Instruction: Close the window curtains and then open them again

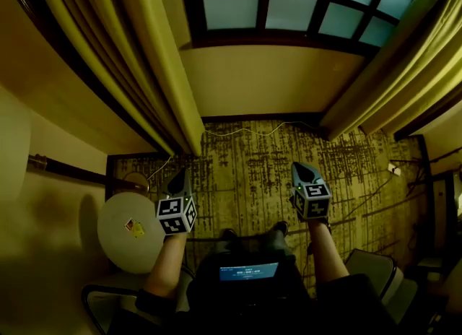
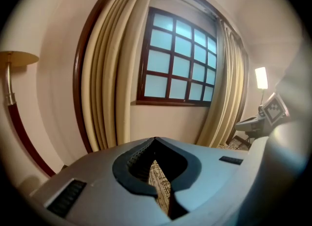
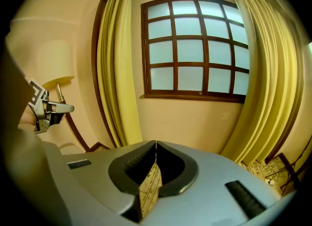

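Left claw (image 1: 178, 177) is pressed together and pinches nothing: in the left gripper view its smooth grey jaws meet at the tip, their ribbed dark pads face to face, with only a sliver of patterned floor showing behind them. It hangs above the carpet (image 1: 245, 175), just right of a pale, smooth round tabletop (image 1: 119, 243) that sits low at the left edge with a small item on it.

Further left and up, the left curtain (image 1: 144, 52) is drawn aside. It is heavy yellow-cream cloth in long rounded folds, bunched against a dark curved wooden frame, and its hem reaches down to the carpet. The window (image 1: 303, 1) stands uncovered between the two curtains, a dark wooden grid of square, frosted pale-blue panes. Under its sill the wall (image 1: 260, 81) is plain, smooth and cream. A thin pale cable (image 1: 253, 133) runs along the foot of it.

The carpet is yellowish with a dark pattern of broken lines (woven or printed, I cannot tell). A broad stretch of it lies between both claws and the wall, and each claw is well apart from the curtain on its side.

Right claw (image 1: 303, 170) is likewise pressed together on nothing, tips touching in the right gripper view. The right curtain (image 1: 404, 74) is gathered in the same deep folds at the window's right edge, slanting down to the floor
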`<state>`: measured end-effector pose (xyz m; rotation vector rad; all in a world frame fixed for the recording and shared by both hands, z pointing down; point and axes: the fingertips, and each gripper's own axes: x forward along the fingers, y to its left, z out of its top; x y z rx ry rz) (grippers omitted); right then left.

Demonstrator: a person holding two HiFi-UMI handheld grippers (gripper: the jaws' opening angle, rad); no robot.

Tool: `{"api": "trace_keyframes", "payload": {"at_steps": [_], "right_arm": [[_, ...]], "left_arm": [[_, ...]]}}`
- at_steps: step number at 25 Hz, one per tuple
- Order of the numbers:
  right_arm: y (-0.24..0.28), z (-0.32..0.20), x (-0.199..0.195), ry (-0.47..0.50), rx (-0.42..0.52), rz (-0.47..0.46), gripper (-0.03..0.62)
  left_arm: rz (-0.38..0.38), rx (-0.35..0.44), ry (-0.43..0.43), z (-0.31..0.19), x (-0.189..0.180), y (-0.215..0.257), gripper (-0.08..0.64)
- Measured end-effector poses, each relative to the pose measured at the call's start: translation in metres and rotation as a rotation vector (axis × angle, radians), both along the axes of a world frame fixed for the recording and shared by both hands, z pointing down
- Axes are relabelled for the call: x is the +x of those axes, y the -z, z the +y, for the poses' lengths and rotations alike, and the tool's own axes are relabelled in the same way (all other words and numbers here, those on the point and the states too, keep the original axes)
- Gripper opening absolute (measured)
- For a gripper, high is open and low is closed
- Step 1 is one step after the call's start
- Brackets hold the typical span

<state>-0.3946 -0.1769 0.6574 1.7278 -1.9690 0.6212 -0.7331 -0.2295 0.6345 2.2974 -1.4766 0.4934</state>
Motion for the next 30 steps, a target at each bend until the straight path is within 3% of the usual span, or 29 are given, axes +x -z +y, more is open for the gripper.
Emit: {"api": "trace_keyframes", "payload": {"at_steps": [13, 19, 24, 30], "right_arm": [[-0.006, -0.002, 0.030, 0.033, -0.002, -0.012, 0.018], [-0.005, -0.001, 0.040, 0.022, 0.007, -0.020, 0.018], [-0.003, 0.014, 0.076, -0.039, 0.025, -0.005, 0.018], [0.008, 0.060, 0.159, -0.230, 0.044, -0.003, 0.018]], "left_arm": [[0.023, -0.018, 0.034, 0.017, 0.030, -0.003, -0.011], [0.046, -0.025, 0.000, 0.018, 0.053, 0.002, -0.009], [0.052, -0.031, -0.085, 0.014, 0.101, -0.002, -0.009], [0.039, -0.044, -0.282, 0.012, 0.202, -0.003, -0.009]]}}
